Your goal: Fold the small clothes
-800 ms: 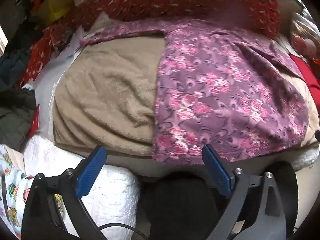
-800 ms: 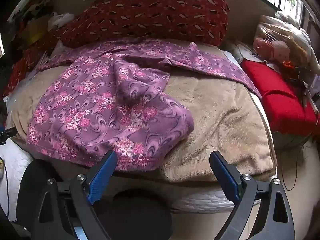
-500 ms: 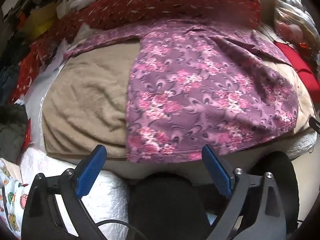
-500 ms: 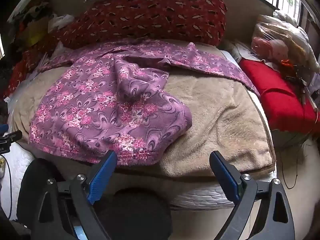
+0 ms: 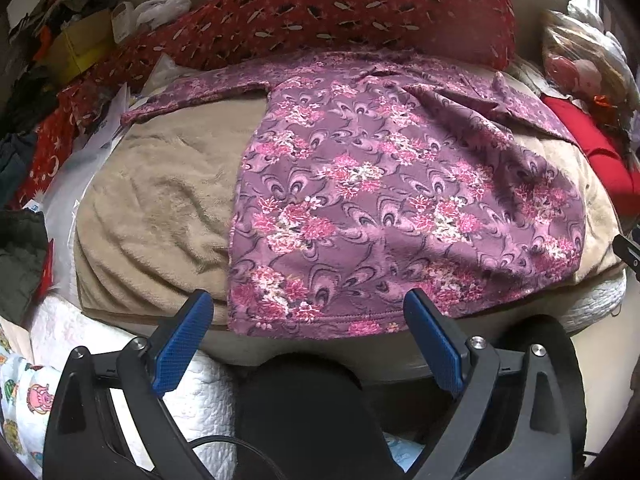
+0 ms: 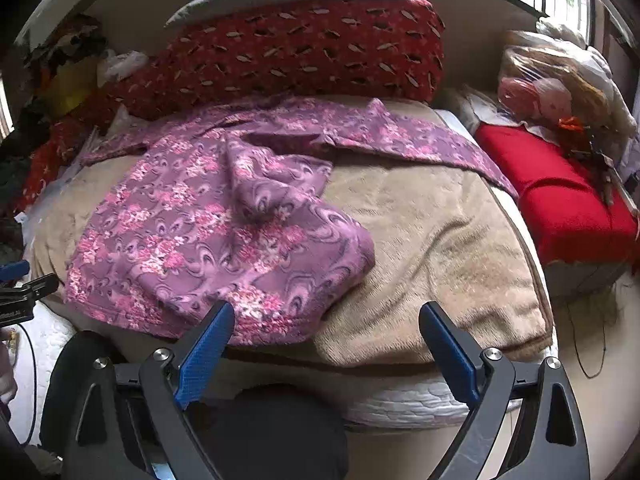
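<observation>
Purple floral top [image 5: 400, 208] is seen spread across a beige fleece blanket [image 5: 160, 216] on the bed, hem toward the near edge, sleeves stretched out toward the far side. From the right wrist view, the same top [image 6: 208, 240] is shown rumpled, with a raised fold running down its middle and its right half bunched inward; one sleeve [image 6: 420, 140] is laid out over the blanket [image 6: 440, 264] toward a red cushion [image 6: 560, 200].

The left hand-held gripper [image 5: 308, 316] is held released, blue pads wide apart, nothing between them; it is poised just off the near edge of the bed, in line with the hem. The right hand-held gripper [image 6: 326, 324] is likewise spread wide and grips nothing, its left pad near the top's lower right corner, its right pad over bare blanket.

A red patterned pillow [image 6: 312, 48] is propped at the far end of the bed. A white quilted mattress edge [image 6: 420, 400] is visible below the blanket. A clear plastic bag [image 6: 560, 76] of items is seen behind the red cushion.
</observation>
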A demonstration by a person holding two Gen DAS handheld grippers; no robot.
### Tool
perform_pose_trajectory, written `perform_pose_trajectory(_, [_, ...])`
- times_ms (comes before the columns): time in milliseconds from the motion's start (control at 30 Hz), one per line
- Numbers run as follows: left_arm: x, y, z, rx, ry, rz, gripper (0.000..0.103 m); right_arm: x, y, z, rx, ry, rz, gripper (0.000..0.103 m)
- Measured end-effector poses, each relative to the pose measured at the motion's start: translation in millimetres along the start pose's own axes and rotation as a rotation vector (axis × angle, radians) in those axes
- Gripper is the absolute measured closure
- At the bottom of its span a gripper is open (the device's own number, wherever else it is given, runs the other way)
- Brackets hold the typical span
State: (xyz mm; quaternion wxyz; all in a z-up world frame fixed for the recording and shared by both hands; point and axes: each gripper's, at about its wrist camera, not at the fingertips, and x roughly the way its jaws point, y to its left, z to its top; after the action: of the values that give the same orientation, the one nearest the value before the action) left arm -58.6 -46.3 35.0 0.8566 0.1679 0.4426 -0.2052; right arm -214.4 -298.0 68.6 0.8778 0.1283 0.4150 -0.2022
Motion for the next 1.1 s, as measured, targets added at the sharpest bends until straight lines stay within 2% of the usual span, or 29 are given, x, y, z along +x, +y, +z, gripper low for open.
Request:
perform_pose_trajectory(200, [1.2, -10.1, 0.4, 0.02, -0.003, 0.003, 0.006, -1.8, 6.9, 3.9, -0.042, -0.034, -0.016, 0.008])
perform_pose_trajectory(533, [-3.8, -21.7, 0.9, 0.058, -0.017, -0.009, 0.006, -2.7, 0.5, 0.7, -0.019, -0.039, -0.018, 0.008])
perform_pose_trajectory(1100, [-12.3, -20.4, -1.3, 0.045, -0.028, -0.044, 0.006, -11.0, 4.8, -1.1, -0.031, -0.055, -0.026, 0.008])
